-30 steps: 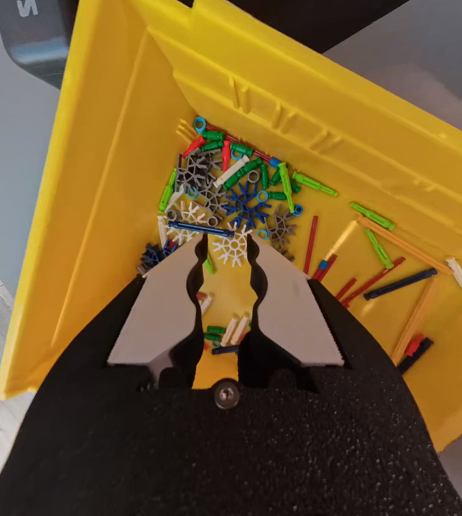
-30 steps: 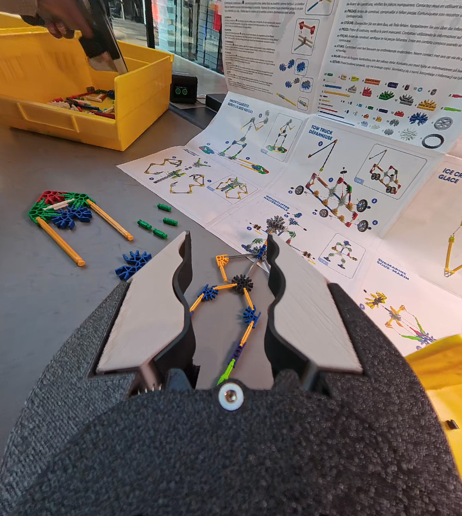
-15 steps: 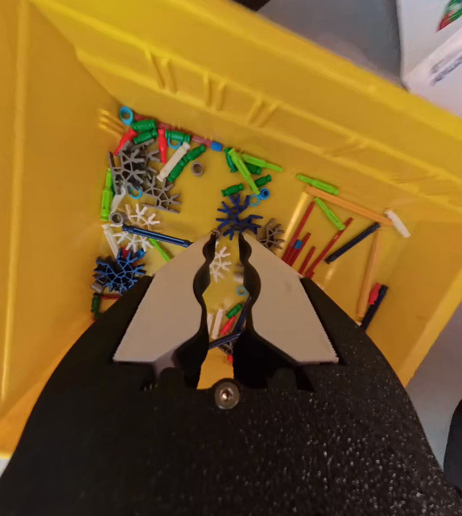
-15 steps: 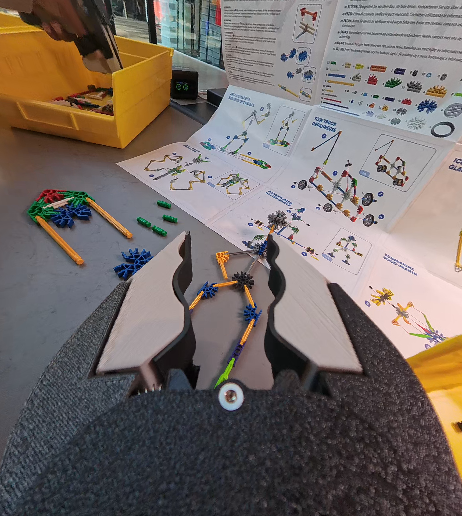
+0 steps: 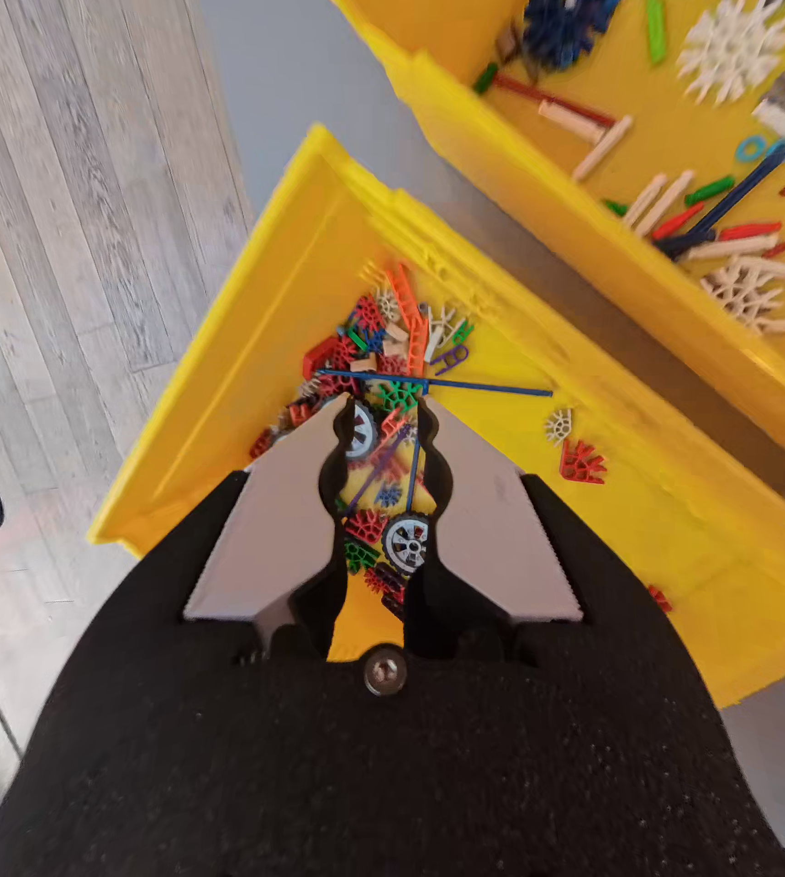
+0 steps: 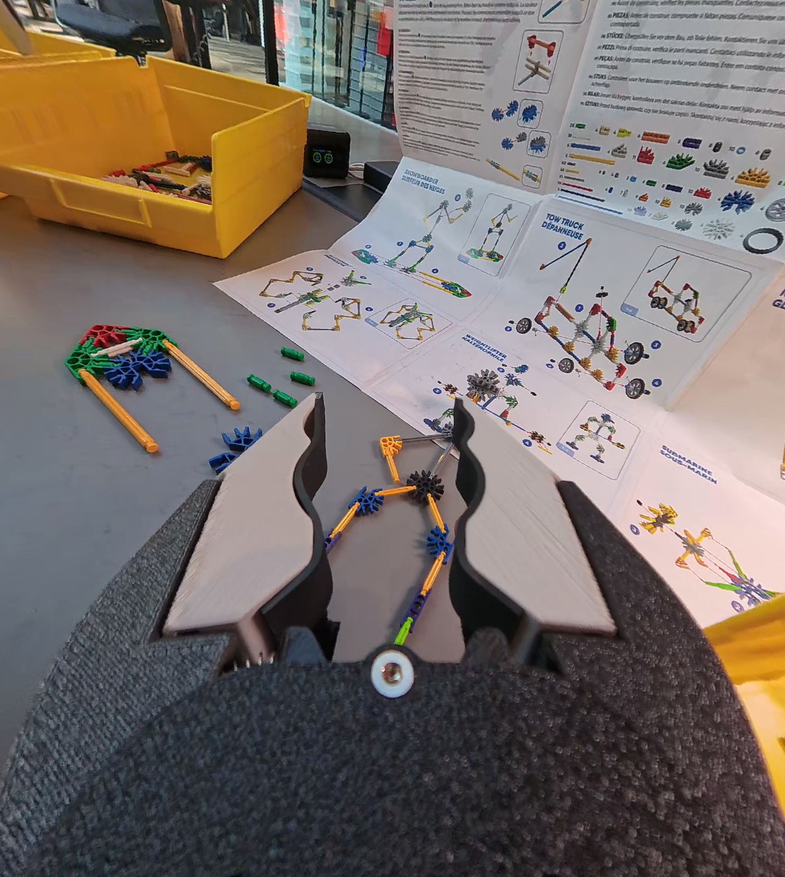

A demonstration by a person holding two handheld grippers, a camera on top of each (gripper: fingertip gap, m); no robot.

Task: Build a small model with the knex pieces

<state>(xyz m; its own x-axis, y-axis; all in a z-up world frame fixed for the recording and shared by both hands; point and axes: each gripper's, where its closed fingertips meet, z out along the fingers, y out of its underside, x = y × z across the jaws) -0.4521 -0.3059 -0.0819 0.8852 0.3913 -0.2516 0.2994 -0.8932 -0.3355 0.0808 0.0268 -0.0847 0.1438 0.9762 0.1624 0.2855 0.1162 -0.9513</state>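
My left gripper [image 5: 383,403] is open and hangs over a yellow bin [image 5: 248,284] of small building parts. Its tips are just above a green connector [image 5: 397,396] and a thin blue rod [image 5: 485,388]. Red connectors and a grey wheel [image 5: 404,545] show between the fingers, and nothing is gripped. My right gripper [image 6: 388,401] is open and empty above the grey table. Below it lies a flat figure of yellow rods and blue connectors around a black connector [image 6: 423,484].
A second yellow bin [image 5: 570,213] of rods and white snowflake pieces stands beside the first; it also shows far left [image 6: 143,209]. A folded instruction sheet [image 6: 570,284], a green-red-blue partial build [image 6: 120,351], short green rods [image 6: 286,379], blue connectors [image 6: 238,441] and another yellow bin [image 6: 784,664] are around. The tips of one gripper are about 65 centimetres away from the tips of the other. The right gripper is farther from the thin blue rod [image 5: 485,388], some 60 centimetres, than the left, some 8 centimetres.
My left gripper has left the bin of rods and snowflakes and now hangs over the neighbouring bin; it no longer shows in the right wrist view. My right gripper has barely moved.
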